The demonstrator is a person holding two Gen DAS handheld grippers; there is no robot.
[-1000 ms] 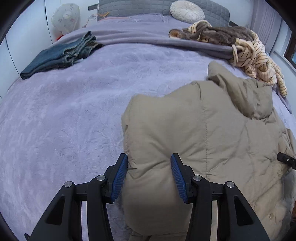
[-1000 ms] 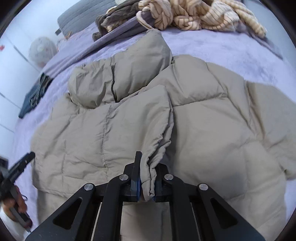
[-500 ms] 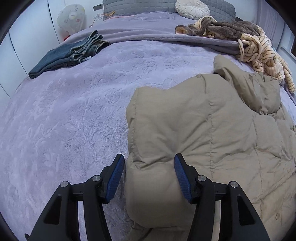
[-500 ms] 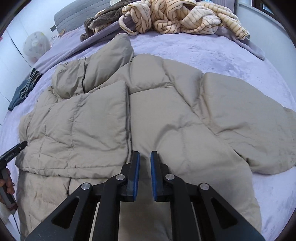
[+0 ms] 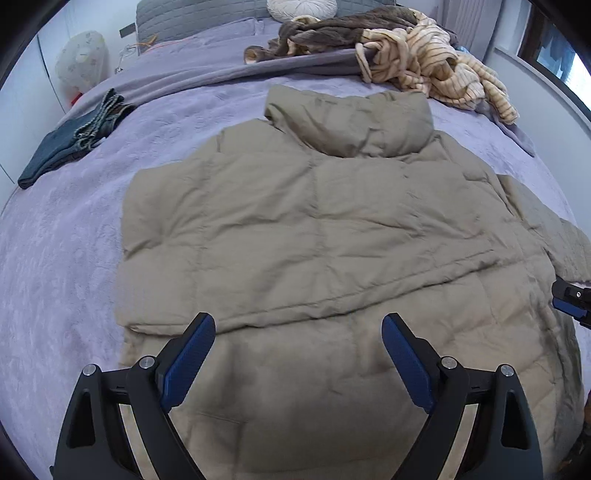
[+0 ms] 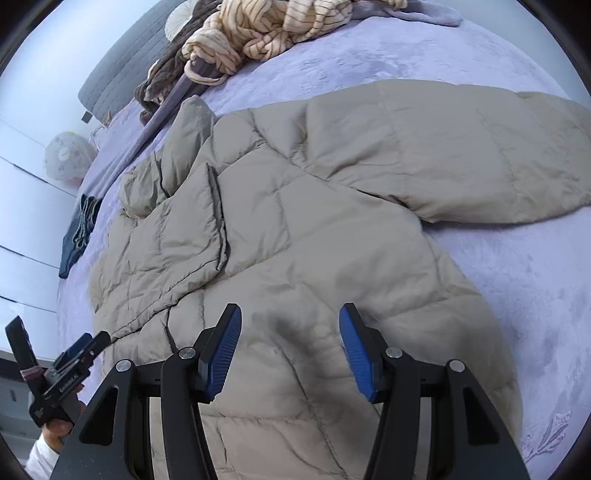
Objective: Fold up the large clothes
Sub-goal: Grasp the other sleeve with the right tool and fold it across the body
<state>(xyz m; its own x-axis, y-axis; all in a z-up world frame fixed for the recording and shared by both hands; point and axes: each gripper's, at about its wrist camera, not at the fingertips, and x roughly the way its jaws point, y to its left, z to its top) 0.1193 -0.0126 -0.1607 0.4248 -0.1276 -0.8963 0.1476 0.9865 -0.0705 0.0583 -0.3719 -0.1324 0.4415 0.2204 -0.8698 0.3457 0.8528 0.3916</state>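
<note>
Purple bed (image 5: 74, 258), tan jacket (image 5: 314, 229) w/ sleeve folded

I'm looking into a home bedroom. A wide bed (image 5: 66, 258) with a lilac embossed bedspread fills nearly all of both views, and a grey quilted headboard (image 5: 207, 18) stands at its far end with a round white cushion (image 5: 301, 5) leaning against it. Household laundry lies about on the cover: a beige puffer jacket (image 5: 314, 236) spread flat, folded blue jeans (image 5: 74, 140) near the edge, a heap of striped cream knitwear (image 5: 439, 70) beside a brown fuzzy garment (image 5: 332, 35). White wardrobe-like panels line one wall (I can't tell whether they are doors), and a window (image 5: 554, 55) sits on the other side.
</note>
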